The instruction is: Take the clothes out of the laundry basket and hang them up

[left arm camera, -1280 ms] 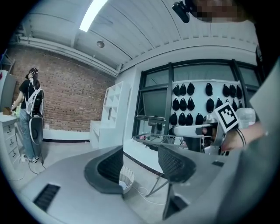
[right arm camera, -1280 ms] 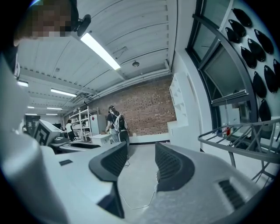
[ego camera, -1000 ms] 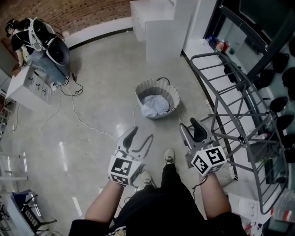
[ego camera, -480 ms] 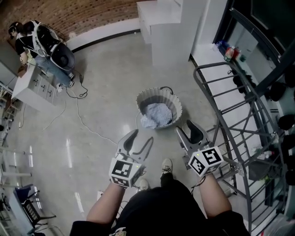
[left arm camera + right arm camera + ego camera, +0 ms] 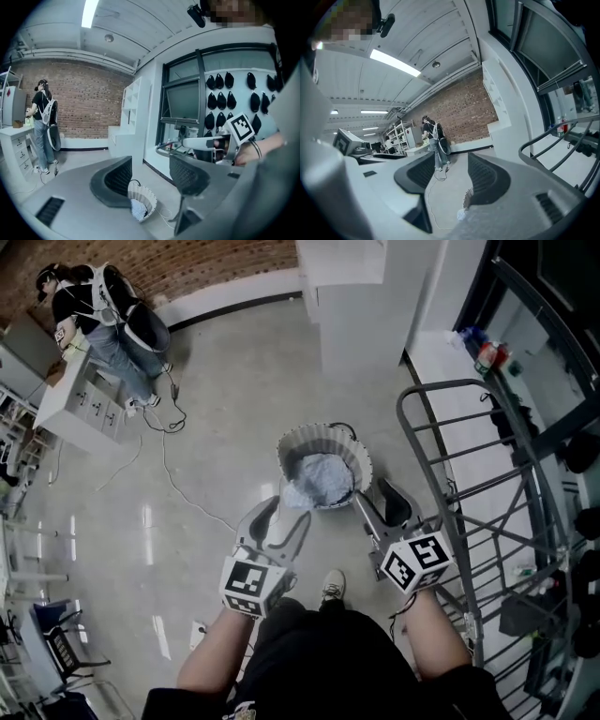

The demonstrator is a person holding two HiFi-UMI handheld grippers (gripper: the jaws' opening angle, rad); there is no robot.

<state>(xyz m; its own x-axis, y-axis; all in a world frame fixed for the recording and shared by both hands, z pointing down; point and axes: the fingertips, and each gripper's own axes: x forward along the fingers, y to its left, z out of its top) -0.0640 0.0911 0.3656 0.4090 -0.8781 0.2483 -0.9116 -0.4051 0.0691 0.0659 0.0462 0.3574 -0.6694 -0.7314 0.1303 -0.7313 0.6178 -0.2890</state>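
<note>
Both grippers are empty: the left gripper [image 5: 279,521] and the right gripper [image 5: 377,507] each hold their jaws well apart with only air between them, hovering just short of the laundry basket [image 5: 292,439], which stands on the floor [image 5: 216,390] straight ahead. The clothes [image 5: 323,476] lie in it as one pale, crumpled heap, none yet lifted. From here the likeliest slip, I judge, is a jaw closing on the basket's scalloped rim or on the dark handle at its far edge instead of cloth, which would drag or tip so light a basket. A grab into the middle of the heap could also bring up several pieces tangled together. The drying rack [image 5: 487,484] stands just beside the right gripper, its grey tubes crowding that side, so a wide swing with a hanging garment could snag on a bar. A thin cable [image 5: 178,486] trails across the floor towards the basket, near the person's shoe [image 5: 331,587], and could catch a foot. Well apart, another person [image 5: 103,310] works at a bench [image 5: 80,409], and a white cabinet [image 5: 366,296] stands beyond the basket.
</note>
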